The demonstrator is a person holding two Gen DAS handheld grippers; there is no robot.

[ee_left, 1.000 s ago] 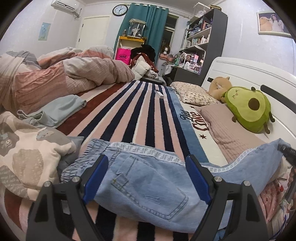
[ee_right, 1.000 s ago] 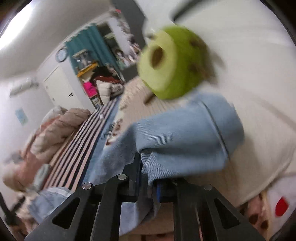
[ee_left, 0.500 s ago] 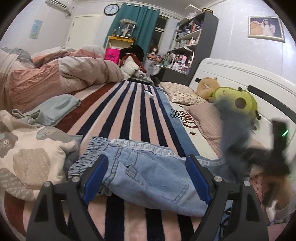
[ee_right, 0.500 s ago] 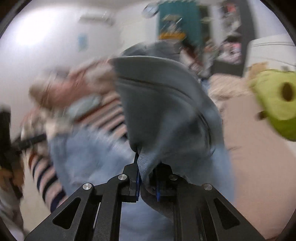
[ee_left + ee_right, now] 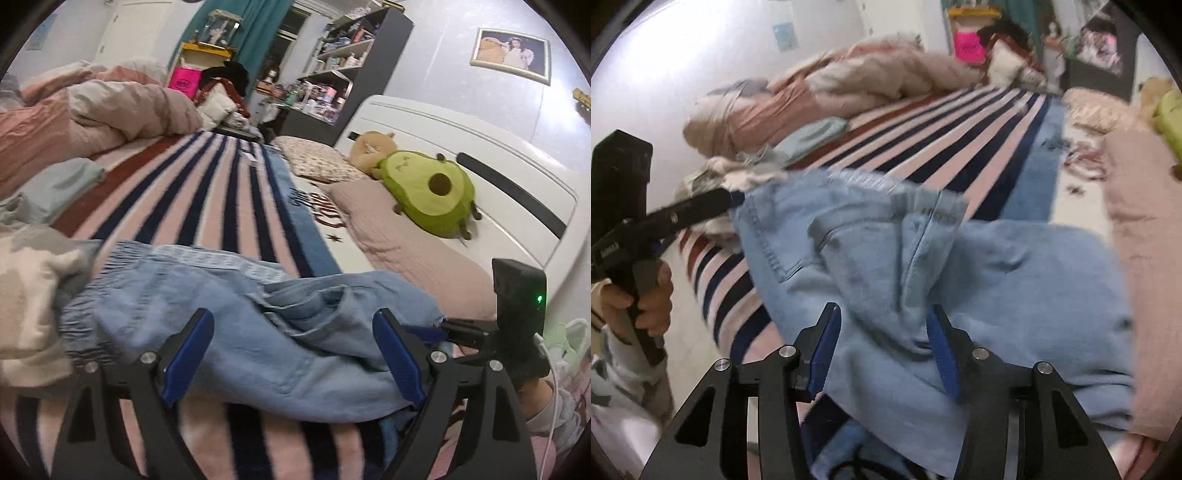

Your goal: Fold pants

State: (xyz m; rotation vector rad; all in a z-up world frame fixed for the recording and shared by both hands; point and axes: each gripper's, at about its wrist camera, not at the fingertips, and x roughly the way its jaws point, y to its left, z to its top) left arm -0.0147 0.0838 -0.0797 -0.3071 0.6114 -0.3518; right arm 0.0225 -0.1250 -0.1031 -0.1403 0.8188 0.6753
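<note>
The pants (image 5: 258,332) lie doubled over on the striped bed (image 5: 207,206) — both the left claw (image 5: 295,354) and the right claw (image 5: 882,354) stand open over the denim.

Striped blanket (image 5: 207,206) beyond pants (image 5: 258,332) free; heaped quilt (image 5: 92,122) blocks left

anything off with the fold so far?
Yes: the jeans lie bunched on the striped blanket, the folded-over leg rumpled and skewed instead of flat. Right gripper and left gripper are both open.
</note>
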